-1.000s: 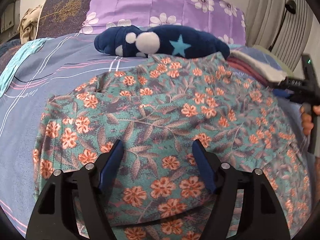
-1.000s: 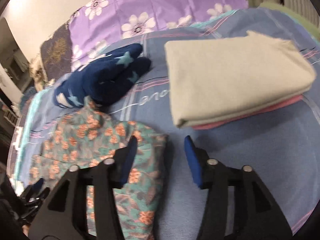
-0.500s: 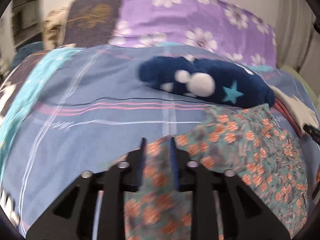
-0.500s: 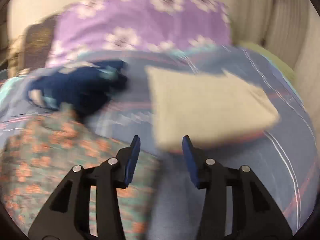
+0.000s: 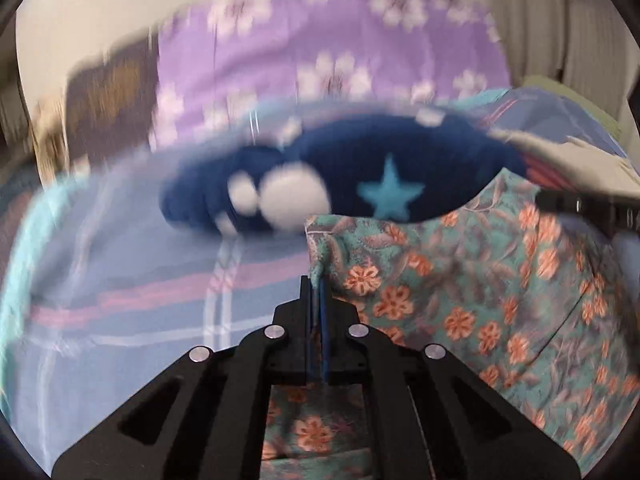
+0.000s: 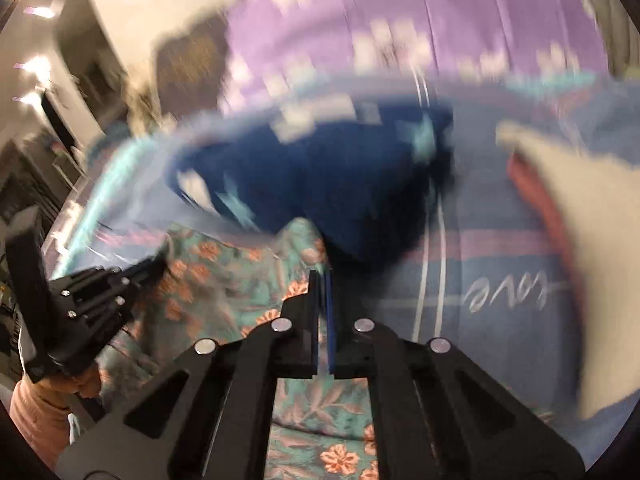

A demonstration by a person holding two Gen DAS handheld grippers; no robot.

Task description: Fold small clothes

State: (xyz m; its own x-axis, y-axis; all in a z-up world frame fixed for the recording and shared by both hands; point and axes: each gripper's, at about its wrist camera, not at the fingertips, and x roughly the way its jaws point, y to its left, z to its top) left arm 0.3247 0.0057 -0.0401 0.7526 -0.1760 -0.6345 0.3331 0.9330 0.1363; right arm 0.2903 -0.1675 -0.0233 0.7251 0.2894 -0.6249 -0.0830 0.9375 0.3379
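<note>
Both grippers are clenched on the floral garment [image 5: 460, 300], each pinching one end of the same raised edge: the left gripper [image 5: 317, 280] holds the corner nearer the bed's left side, the right gripper [image 6: 320, 276] the corner nearer the folded beige stack [image 6: 580, 240]. The cloth's long axis runs between the two grips, and its free body hangs back toward the near edge of the bed [image 5: 120, 272] (both views are blurred). The navy star blanket [image 5: 360, 176] lies just beyond, so the fold probably lands short of it.
</note>
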